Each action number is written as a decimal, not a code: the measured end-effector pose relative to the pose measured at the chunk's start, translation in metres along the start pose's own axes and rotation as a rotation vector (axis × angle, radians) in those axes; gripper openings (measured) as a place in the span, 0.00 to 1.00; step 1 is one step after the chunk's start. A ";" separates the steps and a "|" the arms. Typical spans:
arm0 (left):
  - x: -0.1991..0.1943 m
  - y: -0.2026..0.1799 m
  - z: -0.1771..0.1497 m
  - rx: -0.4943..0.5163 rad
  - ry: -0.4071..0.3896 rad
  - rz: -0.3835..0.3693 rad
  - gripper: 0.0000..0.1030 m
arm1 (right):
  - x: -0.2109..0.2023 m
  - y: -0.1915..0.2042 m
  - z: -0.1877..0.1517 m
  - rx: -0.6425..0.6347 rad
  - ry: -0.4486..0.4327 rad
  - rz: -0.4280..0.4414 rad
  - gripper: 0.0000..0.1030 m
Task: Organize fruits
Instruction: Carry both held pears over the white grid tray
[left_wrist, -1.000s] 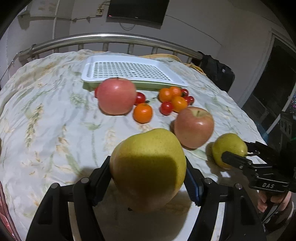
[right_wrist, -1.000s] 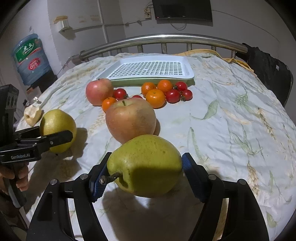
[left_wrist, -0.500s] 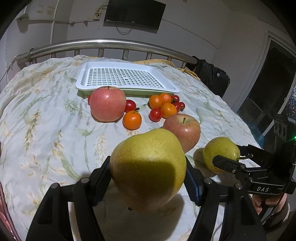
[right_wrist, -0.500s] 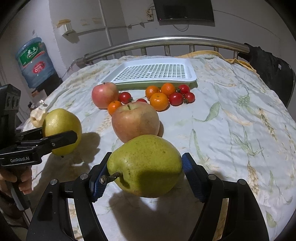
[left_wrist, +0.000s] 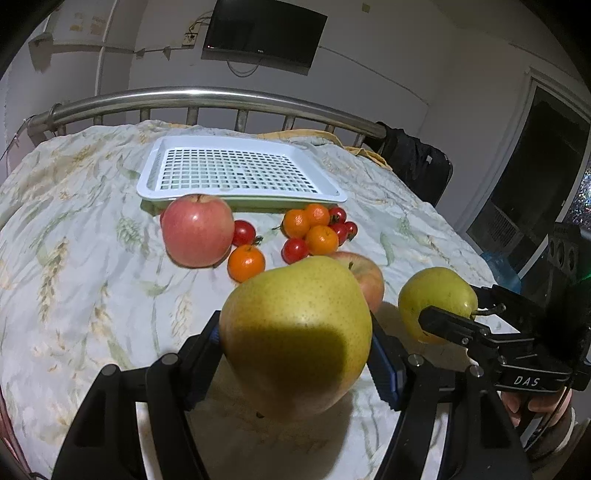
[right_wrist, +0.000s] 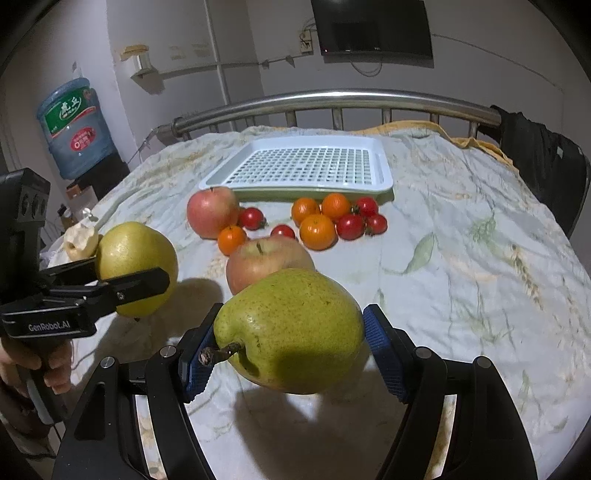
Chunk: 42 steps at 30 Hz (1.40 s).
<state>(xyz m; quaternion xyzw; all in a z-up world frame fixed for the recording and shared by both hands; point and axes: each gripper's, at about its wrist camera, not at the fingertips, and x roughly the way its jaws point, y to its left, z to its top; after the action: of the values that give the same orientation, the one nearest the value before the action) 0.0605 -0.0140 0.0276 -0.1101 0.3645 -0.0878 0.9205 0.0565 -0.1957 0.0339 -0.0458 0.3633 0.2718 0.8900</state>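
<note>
Each hand-held gripper is clamped on a pear and holds it clear of the bed: the left hand-held gripper (left_wrist: 295, 363) grips a yellow-green pear (left_wrist: 295, 332) across its broad belly, and the right hand-held gripper (right_wrist: 290, 350) grips a greener pear (right_wrist: 290, 328) with its stem pointing towards the left pad; both fruits sit well back between the blue pads, which looks a secure hold. The white slotted tray (left_wrist: 236, 194) lies empty at the far side of the bedspread (left_wrist: 74, 277), just behind the loose fruit; a pink apple (left_wrist: 197, 230) stands at its near edge, a second apple (right_wrist: 267, 264) lies closer in, and small oranges (left_wrist: 310, 229) and cherry tomatoes (left_wrist: 294, 250) cluster between. The step in hand is probably to carry both pears to the tray; to do it well, keep them high enough to pass over the apples and the small cluster, since a low pear could knock a tomato rolling; bring the two in side by side but apart so the fingers do not clash; lower each until it rests on the grid before letting go, and set it on its side, because a pear dropped upright may topple; place them towards the back to leave room for the rest.
</note>
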 end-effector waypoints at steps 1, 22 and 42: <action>0.001 -0.001 0.002 0.000 -0.003 -0.002 0.70 | -0.001 0.000 0.003 -0.002 -0.006 0.000 0.71; 0.012 -0.001 0.049 -0.015 -0.066 -0.014 0.70 | -0.002 -0.009 0.062 -0.039 -0.105 -0.011 0.71; 0.046 0.025 0.118 -0.060 -0.107 0.038 0.70 | 0.031 -0.024 0.128 -0.058 -0.137 -0.027 0.71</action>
<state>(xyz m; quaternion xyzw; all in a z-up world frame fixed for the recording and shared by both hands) 0.1776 0.0154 0.0747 -0.1352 0.3193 -0.0533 0.9364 0.1664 -0.1659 0.1036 -0.0577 0.2929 0.2725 0.9147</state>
